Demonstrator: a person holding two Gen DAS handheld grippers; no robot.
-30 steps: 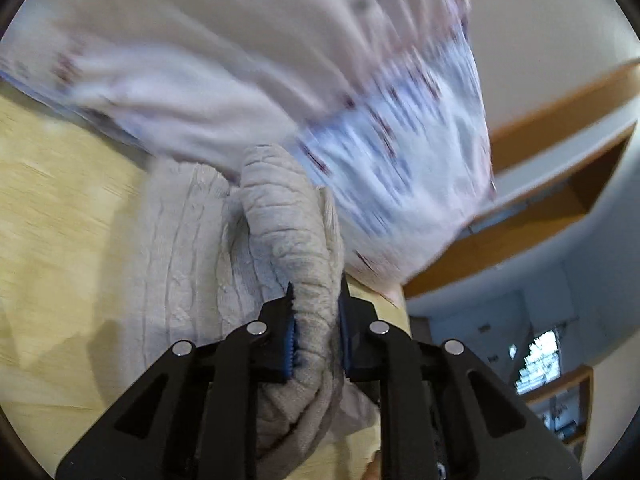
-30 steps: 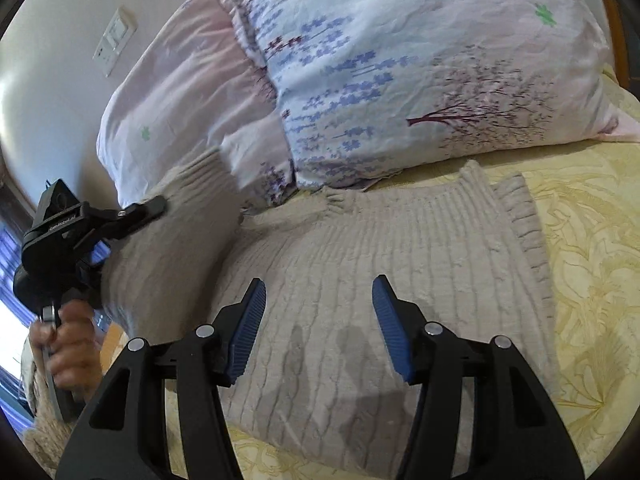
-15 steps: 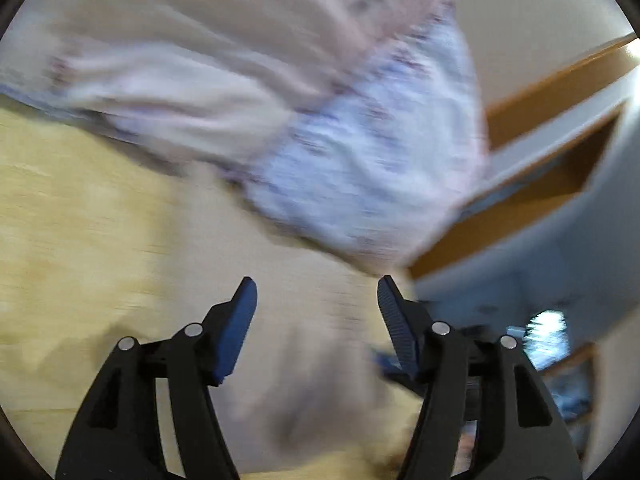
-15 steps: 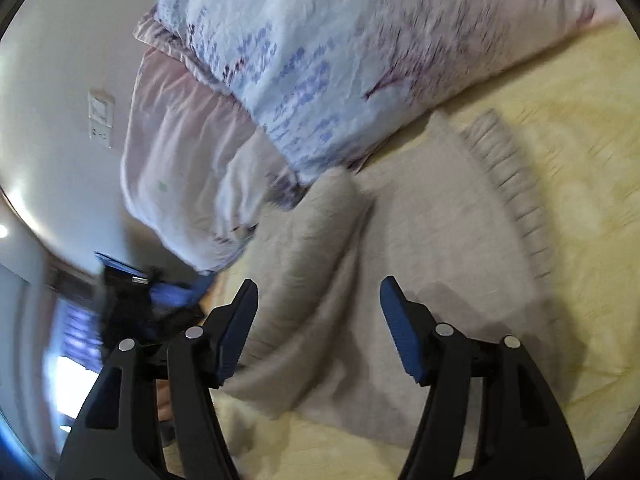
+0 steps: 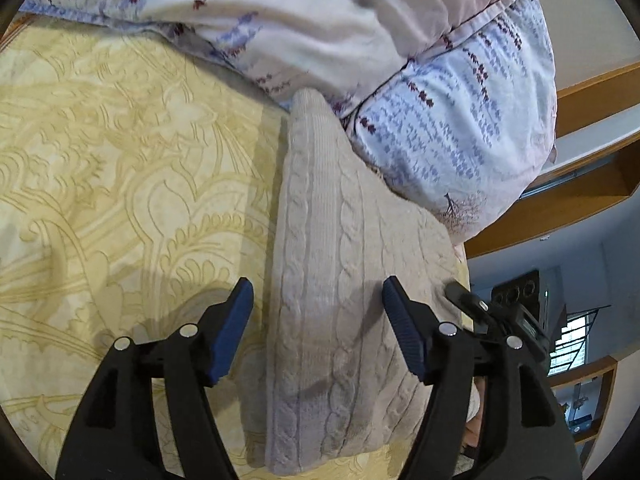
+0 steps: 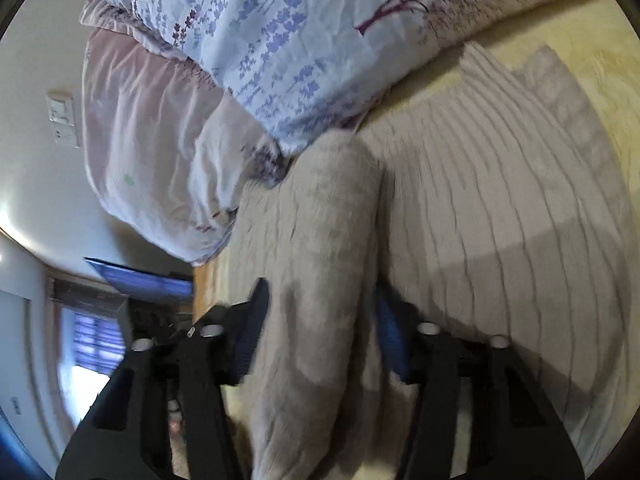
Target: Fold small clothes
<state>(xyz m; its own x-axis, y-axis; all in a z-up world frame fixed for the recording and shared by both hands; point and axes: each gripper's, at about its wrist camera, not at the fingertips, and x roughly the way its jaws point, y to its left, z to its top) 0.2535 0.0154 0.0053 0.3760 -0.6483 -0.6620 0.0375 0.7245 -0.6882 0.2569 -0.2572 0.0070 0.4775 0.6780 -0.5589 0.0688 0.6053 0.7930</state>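
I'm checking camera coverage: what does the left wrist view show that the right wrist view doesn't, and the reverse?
Only the left wrist view shows the left tool, open above the folded sweater, plus a wide stretch of patterned yellow bedspread and wooden shelving. Only the right wrist view shows the right tool, open with the sleeve between its fingers, and a wall switch. Both show the sweater and the floral pillow.
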